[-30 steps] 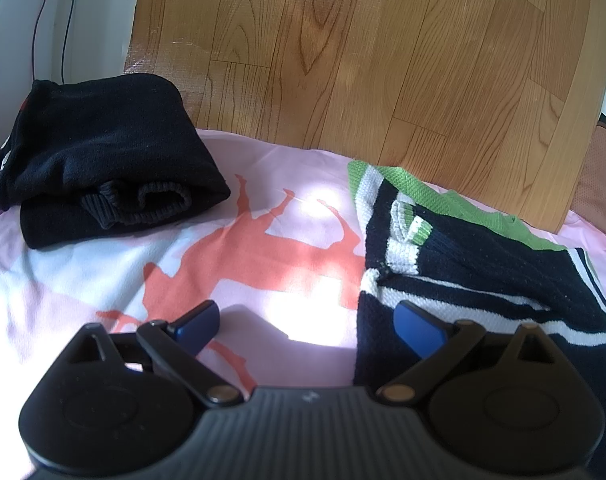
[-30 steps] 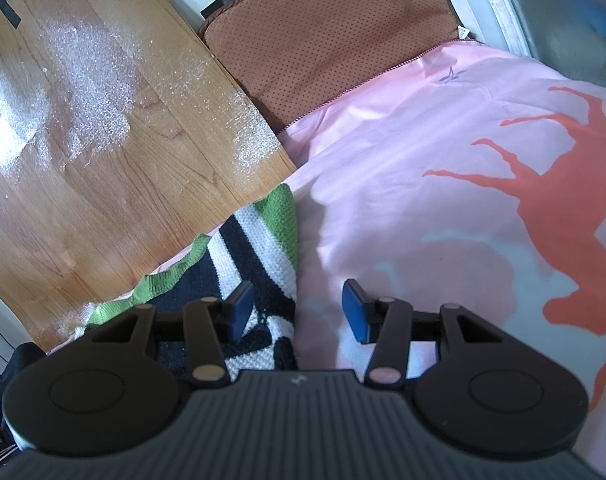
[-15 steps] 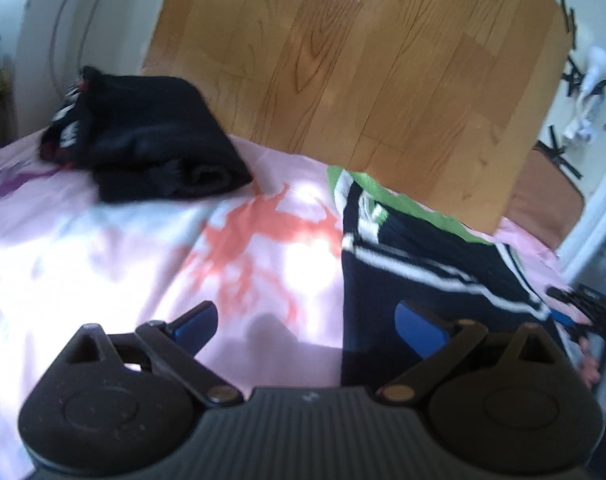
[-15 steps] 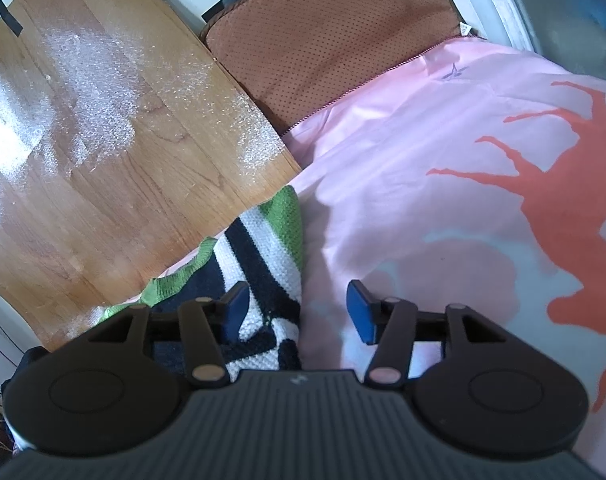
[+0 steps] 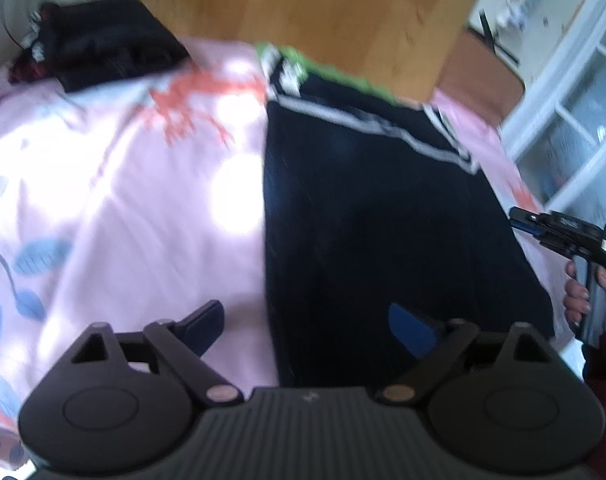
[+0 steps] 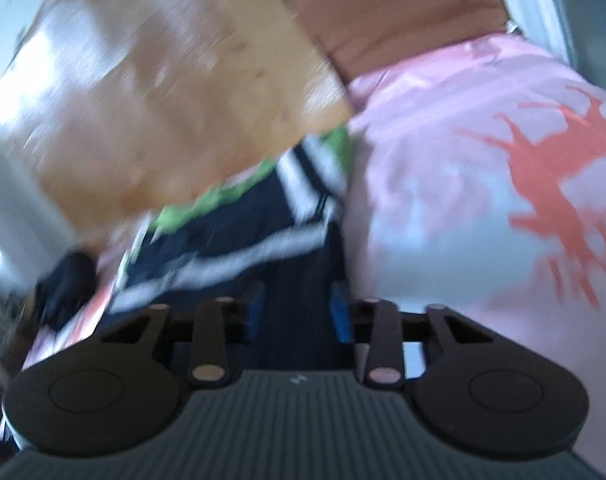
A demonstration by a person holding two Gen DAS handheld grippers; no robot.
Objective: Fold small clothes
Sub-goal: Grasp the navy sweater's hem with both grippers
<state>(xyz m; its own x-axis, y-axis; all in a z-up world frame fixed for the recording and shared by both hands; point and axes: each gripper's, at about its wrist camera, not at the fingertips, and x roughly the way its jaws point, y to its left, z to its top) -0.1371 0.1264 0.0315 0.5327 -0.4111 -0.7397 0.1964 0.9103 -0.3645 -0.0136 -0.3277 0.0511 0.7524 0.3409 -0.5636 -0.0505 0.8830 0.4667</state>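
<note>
A dark navy knit garment with white stripes and a green top edge (image 5: 367, 208) lies flat on the pink bedsheet (image 5: 123, 200); it also shows in the right wrist view (image 6: 263, 240). My left gripper (image 5: 307, 324) is open above the garment's near left edge, empty. My right gripper (image 6: 297, 312) is open over the garment's right edge, empty; it also shows at the far right of the left wrist view (image 5: 519, 220), held by a hand. Both views are blurred.
A folded black garment (image 5: 107, 40) sits at the back left of the bed. A wooden board (image 5: 287, 12) leans behind the bed, with a brown cushion (image 6: 391, 28) next to it. A window frame (image 5: 575, 92) is on the right.
Both grippers have pulled back toward the near end of the garment. More of the dark garment now shows. The right gripper's jaws stand slightly wider apart. Both stay open and empty.
</note>
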